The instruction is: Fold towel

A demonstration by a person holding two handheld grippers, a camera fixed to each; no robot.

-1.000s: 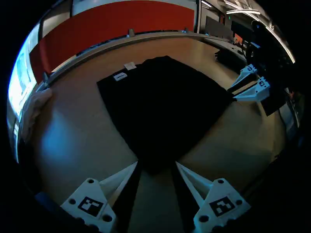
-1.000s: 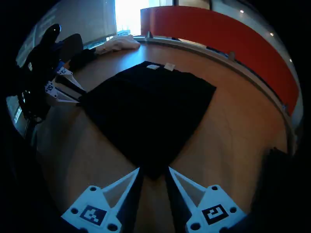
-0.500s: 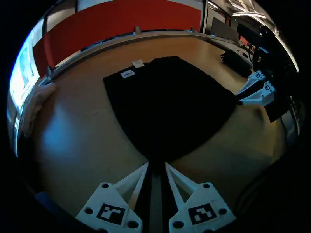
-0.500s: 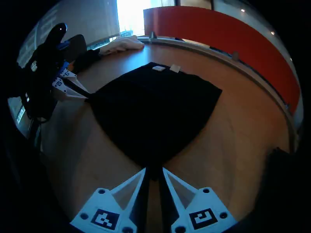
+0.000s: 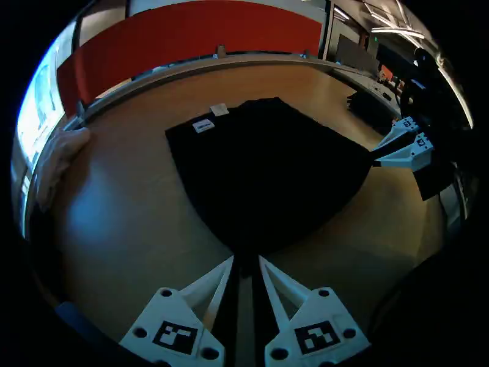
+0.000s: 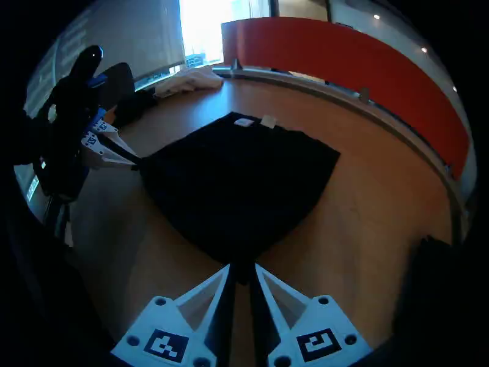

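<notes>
Down at the near side of the wooden table point(image 5: 122, 202), the left gripper point(image 5: 246, 260) has its two fingers pressed close together on one corner of the black towel point(image 5: 263, 177). The right gripper point(image 6: 242, 269) pinches the next corner the same way. The towel lies spread out on the table between them, dark and mostly flat, and I cannot tell if the pinched corners are off the wood yet. On its far corner sit two small white tags point(image 5: 203, 126). Past the towel, a pale bundle of cloth point(image 5: 58, 159) rests by the table's far edge, and behind that stands a long red wall point(image 5: 183, 30). I think the job is just at its start: both corners are caught, but no part of the towel is laid over another part, so the whole fold is left to do. Each view also gives a side look at the other tool. The left gripper view shows the right gripper at the towel's right corner, with a dark stack point(image 5: 367, 104) on the table behind it. The right gripper view shows the left gripper at the left corner, and a bright window point(image 6: 214, 24) far back.
</notes>
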